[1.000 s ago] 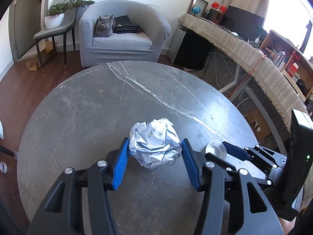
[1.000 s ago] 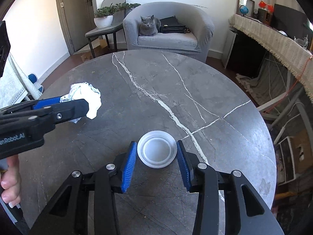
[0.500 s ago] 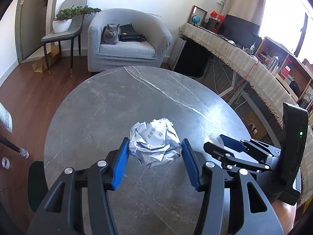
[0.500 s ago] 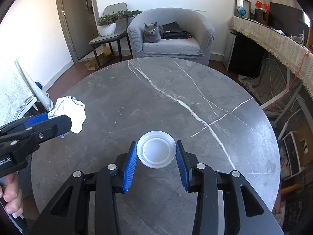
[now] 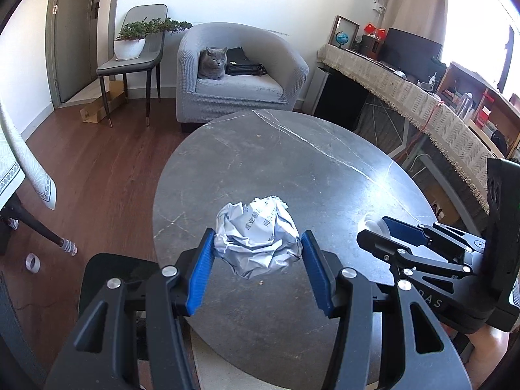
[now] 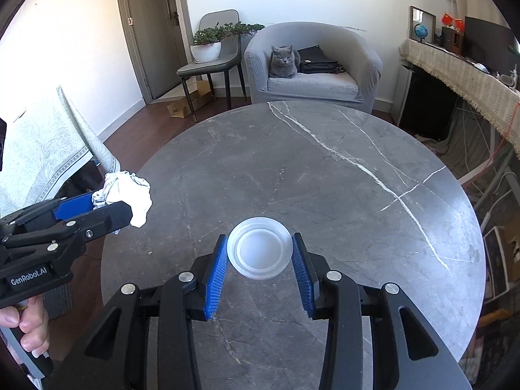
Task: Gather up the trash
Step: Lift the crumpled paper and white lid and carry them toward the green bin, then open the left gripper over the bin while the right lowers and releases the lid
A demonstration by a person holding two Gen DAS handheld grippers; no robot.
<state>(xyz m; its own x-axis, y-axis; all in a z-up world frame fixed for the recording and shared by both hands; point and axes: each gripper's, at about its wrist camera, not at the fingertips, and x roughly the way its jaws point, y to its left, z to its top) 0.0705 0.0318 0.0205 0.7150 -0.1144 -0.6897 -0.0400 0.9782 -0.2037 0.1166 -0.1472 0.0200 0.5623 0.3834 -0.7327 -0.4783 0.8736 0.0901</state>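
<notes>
Both pieces lifted off the tabletop (image 6: pixel 325 169): left gripper (image 5: pixel 256 253) fingers pinching crumpled paper (image 5: pixel 256 243), right gripper (image 6: pixel 258 260) fingers pinching plastic lid (image 6: pixel 259 252); disposal remains, no bin visible.

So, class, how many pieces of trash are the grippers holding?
2: a crumpled paper ball in the left gripper, and a plastic lid in the right gripper. More may be out of view.

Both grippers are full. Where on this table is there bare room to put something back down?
The marble table shows bare all the way from the plastic lid in the right gripper out to the far rim by the armchair. It is crowded only at the left edge, where the left gripper holds the crumpled paper.
</notes>
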